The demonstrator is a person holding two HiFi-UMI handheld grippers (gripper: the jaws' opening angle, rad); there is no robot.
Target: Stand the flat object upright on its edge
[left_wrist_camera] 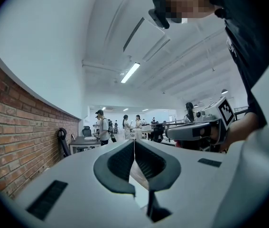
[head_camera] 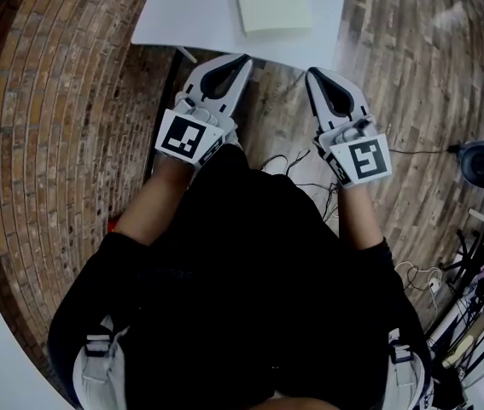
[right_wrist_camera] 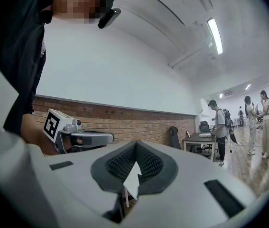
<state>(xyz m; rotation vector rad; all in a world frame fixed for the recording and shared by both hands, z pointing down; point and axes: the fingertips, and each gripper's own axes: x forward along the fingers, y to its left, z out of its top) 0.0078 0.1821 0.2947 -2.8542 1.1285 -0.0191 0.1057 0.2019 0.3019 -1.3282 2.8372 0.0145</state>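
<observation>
Seen from above, a person in black holds two white grippers level in front of the body, over a floor of reddish brick-pattern paving [head_camera: 54,101]. At the left, the left gripper [head_camera: 243,58] has its dark ribbed jaws pressed together with nothing between them, as its own view [left_wrist_camera: 134,141] confirms. Ahead, between the two grippers, a white rectangular table [head_camera: 182,15] carries the task's thing, a pale yellow-green flat pad [head_camera: 271,2] lying face down near the table's front edge, well apart from both grippers. At the right, the right gripper [head_camera: 312,73] is likewise closed and empty [right_wrist_camera: 135,144]. The step in hand looks like the approach: both jaws should spread before reaching the pad, then one could pinch a long edge and tip it up while the other steadies the face. Top of the pad is cut off by the frame, its thickness cannot be judged, and neither gripper view shows the table.
</observation>
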